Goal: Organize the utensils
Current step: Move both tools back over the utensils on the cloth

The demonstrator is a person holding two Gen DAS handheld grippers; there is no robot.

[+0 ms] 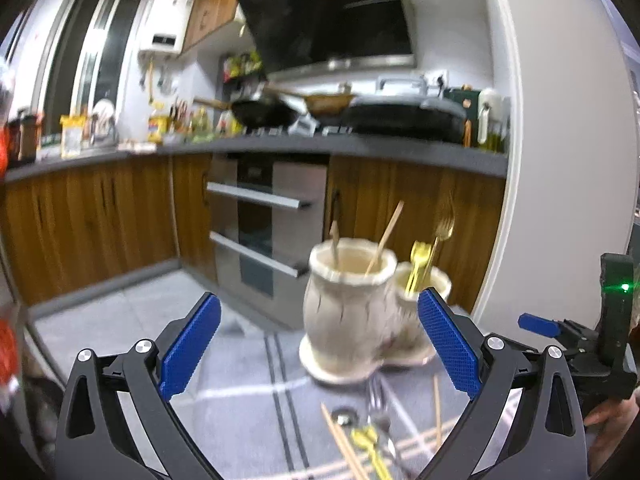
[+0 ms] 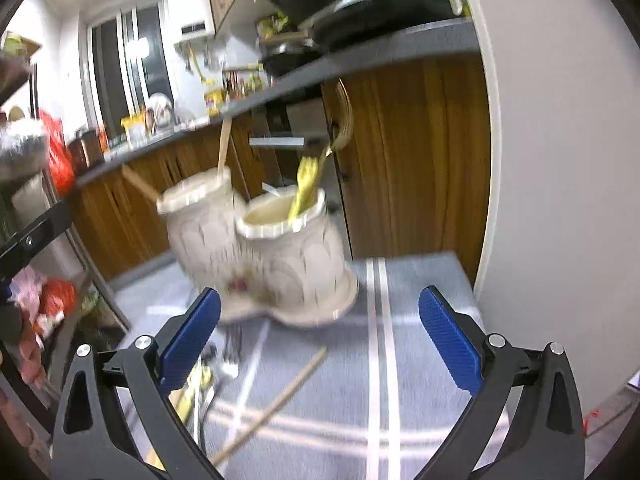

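A cream ceramic holder (image 1: 348, 312) with two joined pots stands on the grey striped tablecloth (image 1: 240, 408). Two wooden chopsticks (image 1: 384, 236) stick out of its bigger pot. A gold fork (image 1: 442, 232) and yellow utensils (image 1: 418, 264) stand in the smaller one. Loose chopsticks (image 1: 344, 440), a silver fork (image 1: 376, 400) and a yellow utensil (image 1: 368, 444) lie in front of the holder. My left gripper (image 1: 320, 296) is open and empty, just short of the holder. In the right wrist view the holder (image 2: 272, 256) is ahead and slightly left of my right gripper (image 2: 320, 294), which is open and empty. Below it lies a chopstick (image 2: 276, 400).
A white pillar (image 1: 560, 160) rises right beside the table's far right corner. Beyond the table are wooden cabinets, an oven (image 1: 264, 220) and a crowded counter (image 1: 280, 144). A rack with red bags (image 2: 56, 160) stands to the left. A hand (image 1: 612, 428) holds the right gripper.
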